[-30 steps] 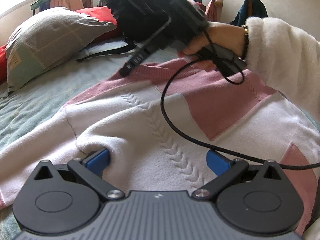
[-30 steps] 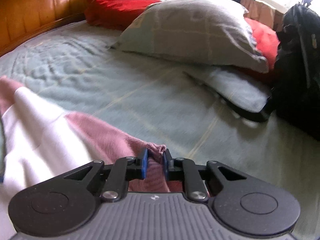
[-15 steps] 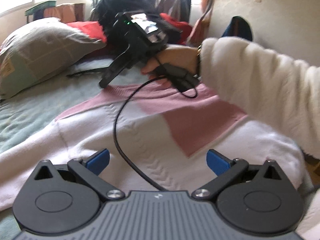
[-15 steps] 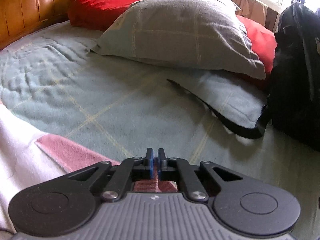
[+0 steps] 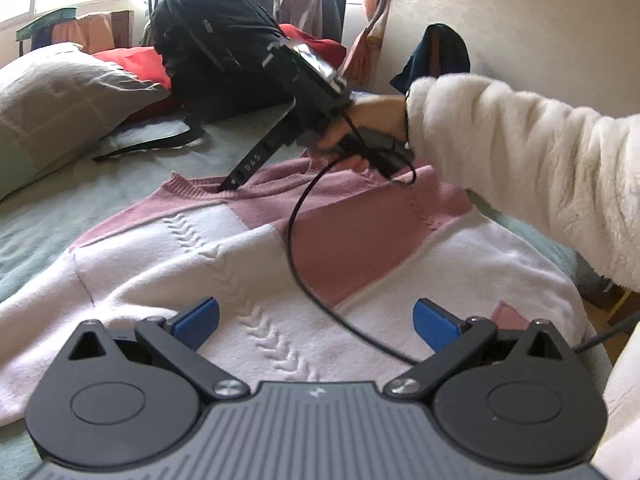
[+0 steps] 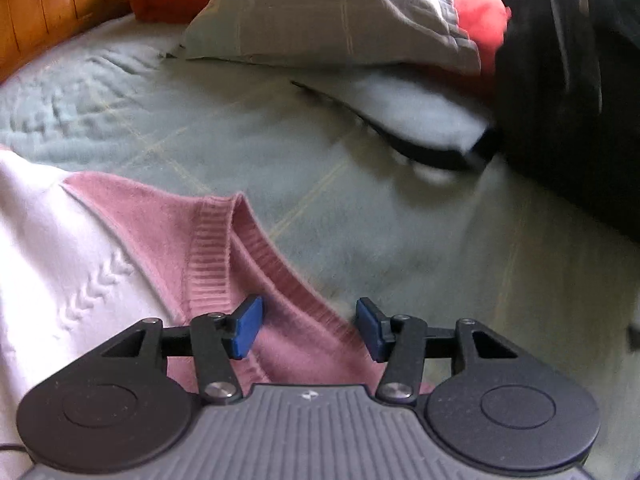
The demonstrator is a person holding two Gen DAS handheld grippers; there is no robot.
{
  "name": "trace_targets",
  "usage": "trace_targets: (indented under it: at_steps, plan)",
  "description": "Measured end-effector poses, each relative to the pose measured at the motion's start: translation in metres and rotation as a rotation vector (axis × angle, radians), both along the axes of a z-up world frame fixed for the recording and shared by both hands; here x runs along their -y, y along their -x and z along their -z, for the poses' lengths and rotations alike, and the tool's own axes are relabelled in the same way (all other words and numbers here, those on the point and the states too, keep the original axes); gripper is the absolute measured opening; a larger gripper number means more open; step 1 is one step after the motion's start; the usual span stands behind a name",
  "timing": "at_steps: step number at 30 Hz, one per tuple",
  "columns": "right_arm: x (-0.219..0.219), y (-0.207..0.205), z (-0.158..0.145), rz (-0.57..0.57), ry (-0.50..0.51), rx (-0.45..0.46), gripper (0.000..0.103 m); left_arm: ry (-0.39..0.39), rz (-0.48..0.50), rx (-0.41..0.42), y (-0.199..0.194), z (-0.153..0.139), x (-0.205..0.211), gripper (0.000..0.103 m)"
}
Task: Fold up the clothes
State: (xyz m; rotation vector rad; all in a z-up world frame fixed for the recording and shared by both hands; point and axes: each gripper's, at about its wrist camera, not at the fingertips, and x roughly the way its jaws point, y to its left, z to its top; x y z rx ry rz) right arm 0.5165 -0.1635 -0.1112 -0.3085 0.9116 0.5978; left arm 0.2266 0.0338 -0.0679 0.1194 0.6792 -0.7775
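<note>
A pink and white knit sweater [image 5: 280, 264] lies spread on the grey-green bedspread [image 5: 100, 196]. My left gripper [image 5: 316, 322] hovers open over its white lower part, nothing between the blue pads. In the left wrist view my right gripper [image 5: 230, 180], held by a hand in a fluffy white sleeve [image 5: 520, 168], points down at the sweater's pink ribbed collar. In the right wrist view the right gripper [image 6: 308, 330] has its jaws opening, and the pink collar edge [image 6: 256, 248] of the sweater [image 6: 100, 248] lies between and under the pads, which no longer press on it.
A grey pillow [image 5: 60, 108] and red cushions [image 5: 136, 60] lie at the head of the bed, beside a black backpack [image 5: 212, 44] with a strap [image 5: 148, 148] trailing on the bedspread. A wooden headboard [image 6: 40, 12] runs along the left. A black cable [image 5: 304, 256] crosses the sweater.
The right gripper was shut on the pink collar edge, carried it toward the pillow and down, and has now opened, leaving the collar flat on the bed. The left gripper has stayed open.
</note>
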Motion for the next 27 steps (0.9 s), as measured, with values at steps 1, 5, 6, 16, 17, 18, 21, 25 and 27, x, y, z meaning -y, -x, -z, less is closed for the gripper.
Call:
trace_targets:
  at_steps: [1,5,6,16,17,18,21,25,27]
  plan:
    - [0.000,0.005,0.000,-0.013,-0.015,0.000,0.033,0.009,0.003,0.001,0.000,-0.001,-0.001,0.102]
    - [-0.012,0.023,-0.003,-0.043,0.022,0.060,0.010,0.033,0.020,-0.002,-0.001,-0.002,-0.003,0.102]
    - [-0.017,0.023,-0.004,-0.036,0.045,0.093,0.010,0.034,0.021,-0.001,-0.001,-0.002,-0.003,0.102]
    - [-0.018,-0.014,-0.004,0.126,0.006,0.124,0.014,0.030,-0.001,-0.017,-0.005,0.001,-0.004,0.102]
    - [-0.012,-0.013,-0.008,0.136,-0.025,0.114,0.018,0.030,-0.004,-0.015,-0.004,0.000,-0.004,0.102]
    - [-0.004,-0.011,-0.014,0.145,-0.055,0.105,0.019,0.033,-0.002,-0.014,-0.004,0.000,-0.004,0.102]
    - [0.017,-0.001,-0.035,0.162,-0.095,0.120,0.032,0.049,0.015,-0.010,-0.001,-0.002,-0.004,0.102]
    - [0.046,0.015,-0.056,0.221,-0.036,0.183,0.039,0.050,0.028,-0.008,-0.001,-0.002,-0.003,0.102]
    - [0.067,0.019,-0.057,0.267,-0.022,0.171,0.044,0.049,0.033,-0.011,-0.001,-0.001,-0.002,0.102]
